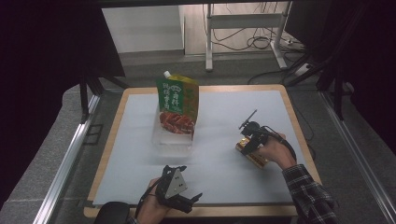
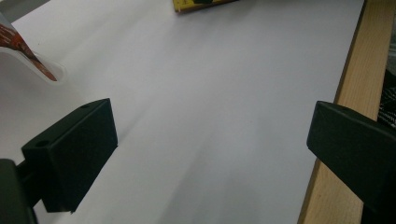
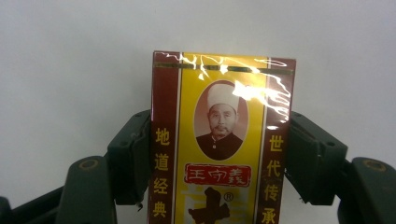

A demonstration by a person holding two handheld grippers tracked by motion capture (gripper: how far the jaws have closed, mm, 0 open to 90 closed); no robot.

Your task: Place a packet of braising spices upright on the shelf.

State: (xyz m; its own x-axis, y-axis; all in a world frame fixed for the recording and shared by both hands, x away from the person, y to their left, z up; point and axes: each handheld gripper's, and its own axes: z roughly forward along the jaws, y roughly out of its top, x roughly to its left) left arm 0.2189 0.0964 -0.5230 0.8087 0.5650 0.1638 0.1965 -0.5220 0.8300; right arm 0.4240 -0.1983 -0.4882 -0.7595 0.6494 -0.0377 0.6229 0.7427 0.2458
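A yellow and dark red box [image 3: 222, 140] with a portrait and Chinese writing lies flat on the white mat at the right [image 1: 254, 157]. My right gripper [image 1: 247, 142] reaches over it, and its black pads [image 3: 130, 156] sit against the box's two long sides, shut on it. My left gripper [image 1: 189, 183] rests near the table's front edge, jaws wide open over bare mat [image 2: 210, 149] with nothing between them. A green and red spouted pouch [image 1: 177, 105] stands upright in a clear plastic container [image 1: 173, 140] behind the middle of the mat.
The white mat [image 1: 140, 154] covers a wooden table whose edge [image 2: 345, 93] runs beside my left gripper. Metal rails [image 1: 70, 154] flank the table. Cables [image 1: 261, 42] and a white frame's legs [image 1: 209, 42] lie on the floor beyond.
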